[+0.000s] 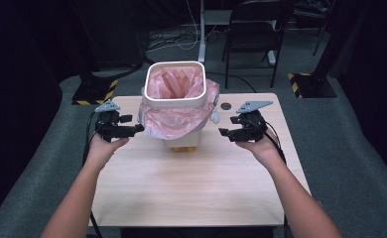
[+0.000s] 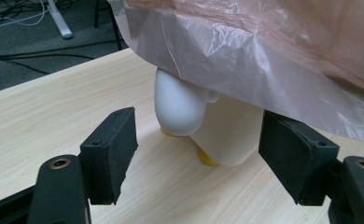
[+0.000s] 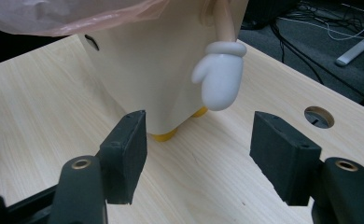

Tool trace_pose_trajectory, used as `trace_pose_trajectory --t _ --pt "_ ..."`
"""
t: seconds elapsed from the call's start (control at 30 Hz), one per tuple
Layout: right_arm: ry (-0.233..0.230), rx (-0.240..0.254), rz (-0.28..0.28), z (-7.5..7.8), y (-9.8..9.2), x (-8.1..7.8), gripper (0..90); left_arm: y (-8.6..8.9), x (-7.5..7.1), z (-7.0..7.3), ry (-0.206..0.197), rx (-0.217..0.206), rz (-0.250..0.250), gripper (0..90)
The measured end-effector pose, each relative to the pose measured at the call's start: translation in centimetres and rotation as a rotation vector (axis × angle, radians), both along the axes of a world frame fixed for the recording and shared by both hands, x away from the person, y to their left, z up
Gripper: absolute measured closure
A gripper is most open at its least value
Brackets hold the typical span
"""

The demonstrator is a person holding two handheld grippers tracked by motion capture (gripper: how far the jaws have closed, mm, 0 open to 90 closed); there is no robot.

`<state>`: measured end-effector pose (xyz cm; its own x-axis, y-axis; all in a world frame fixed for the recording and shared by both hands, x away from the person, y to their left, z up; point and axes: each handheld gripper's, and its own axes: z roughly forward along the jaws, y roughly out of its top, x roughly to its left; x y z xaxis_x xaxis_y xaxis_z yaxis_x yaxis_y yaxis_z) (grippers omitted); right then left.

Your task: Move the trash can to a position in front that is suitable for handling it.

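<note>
left gripper (image 2: 196,154), lined bin (image 1: 174,126), cable hole (image 1: 225,105)

a lab or test room set up for recording is suggested: a small wooden table (image 1: 191,183) is placed on grey carpet (image 1: 360,163), loose cables (image 1: 176,42) are trailed across the floor, hazard-striped stand bases (image 1: 305,84) are seen, and a folding chair (image 1: 253,34) is left behind, with dark surroundings.

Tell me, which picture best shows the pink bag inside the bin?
The high view: it looks down into the pink bag lining the bin and folded over its rim. The left gripper view shows the bag's overhanging skirt; the right gripper view shows just its edge.
</note>
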<state>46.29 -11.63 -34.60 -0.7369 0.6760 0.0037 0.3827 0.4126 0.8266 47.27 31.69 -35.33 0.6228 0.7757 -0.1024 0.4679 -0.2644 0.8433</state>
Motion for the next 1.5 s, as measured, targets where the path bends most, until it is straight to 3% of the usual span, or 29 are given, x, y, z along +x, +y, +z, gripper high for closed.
trace_pose_trajectory --t 0.3,0.5,0.63,1.0,1.5 --pt "-0.017 0.016 -0.003 -0.5 0.6 1.0 36.0 -0.2 0.7 -0.2 -0.002 -0.012 0.005 28.7" --pt "0.003 0.016 -0.007 -1.2 1.0 2.0 35.8 -0.2 1.1 -0.3 -0.008 -0.015 0.005 32.2" --pt "0.007 0.018 -0.012 -1.6 1.3 2.6 35.8 -0.3 1.5 -0.7 0.027 -0.023 -0.004 34.9" --pt "-0.001 0.03 -0.01 -2.0 2.0 3.4 36.0 -0.3 2.0 -0.9 0.004 -0.038 -0.003 34.9" --pt "-0.008 0.031 -0.003 -2.6 3.7 4.7 36.1 -0.4 2.7 -1.3 0.005 -0.05 -0.007 36.2"
